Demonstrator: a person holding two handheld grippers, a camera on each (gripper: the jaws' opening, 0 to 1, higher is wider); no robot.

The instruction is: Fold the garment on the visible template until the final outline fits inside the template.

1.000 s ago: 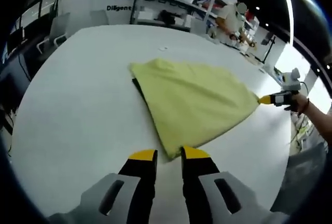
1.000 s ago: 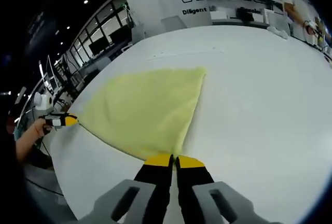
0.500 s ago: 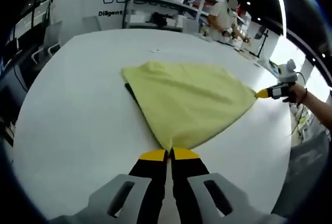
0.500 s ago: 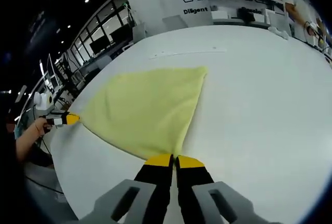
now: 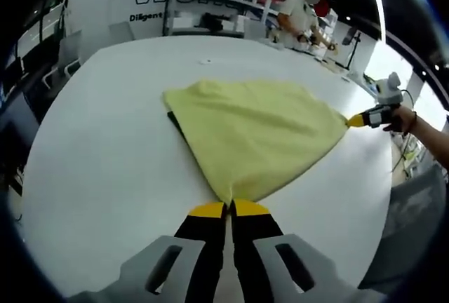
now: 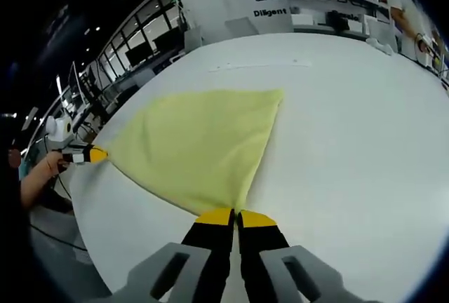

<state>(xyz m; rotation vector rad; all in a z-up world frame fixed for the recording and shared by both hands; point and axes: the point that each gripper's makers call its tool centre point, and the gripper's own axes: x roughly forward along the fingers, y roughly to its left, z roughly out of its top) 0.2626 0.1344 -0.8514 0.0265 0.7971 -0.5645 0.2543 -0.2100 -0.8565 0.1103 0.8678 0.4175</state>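
Garment (image 5: 256, 135) lies spread on the white tabletop (image 5: 105, 163), stretched between both grippers; left gripper (image 5: 229, 209) and right gripper (image 6: 236, 215) are each clamped together on a corner.

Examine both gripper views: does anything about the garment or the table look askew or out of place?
Nothing looks damaged or spilled. The yellow garment lies stretched on the white table, pinched at one corner by the left gripper and at another by the right gripper. A dark edge peeks out beneath one side.
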